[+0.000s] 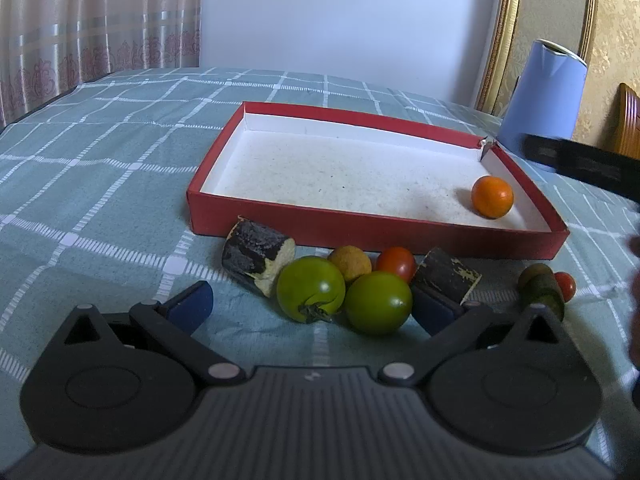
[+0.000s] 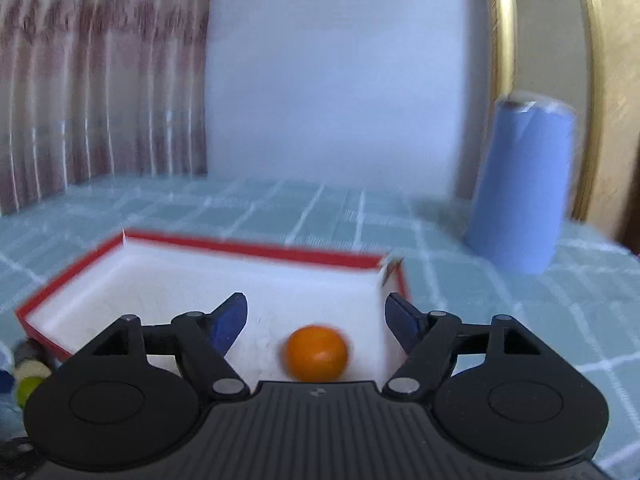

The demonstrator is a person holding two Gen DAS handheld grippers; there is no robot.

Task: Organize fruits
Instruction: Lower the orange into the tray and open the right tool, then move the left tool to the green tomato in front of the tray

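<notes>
The left gripper point(image 1: 312, 306) stands wide open and empty, low over the checked tablecloth point(image 1: 100, 184). Just before the near wall of the red box point(image 1: 360, 232) lies a row: a dark bark-covered stick piece point(image 1: 254, 254), two green tomatoes point(image 1: 311, 289) point(image 1: 378, 302) touching each other, a tan round fruit point(image 1: 350, 263), a small red tomato point(image 1: 396, 264), a second stick piece point(image 1: 446, 276), then a dark green fruit point(image 1: 544, 290) and a red one point(image 1: 566, 285) apart to the right. The tomatoes are probably smooth, firm and prone to rolling; grip each across its widest part with light pressure. The right gripper point(image 2: 316, 322) is open and empty above the orange fruit point(image 2: 317, 354), which rests in the box's near right corner. The box is stiff card with a white, speckled floor.
</notes>
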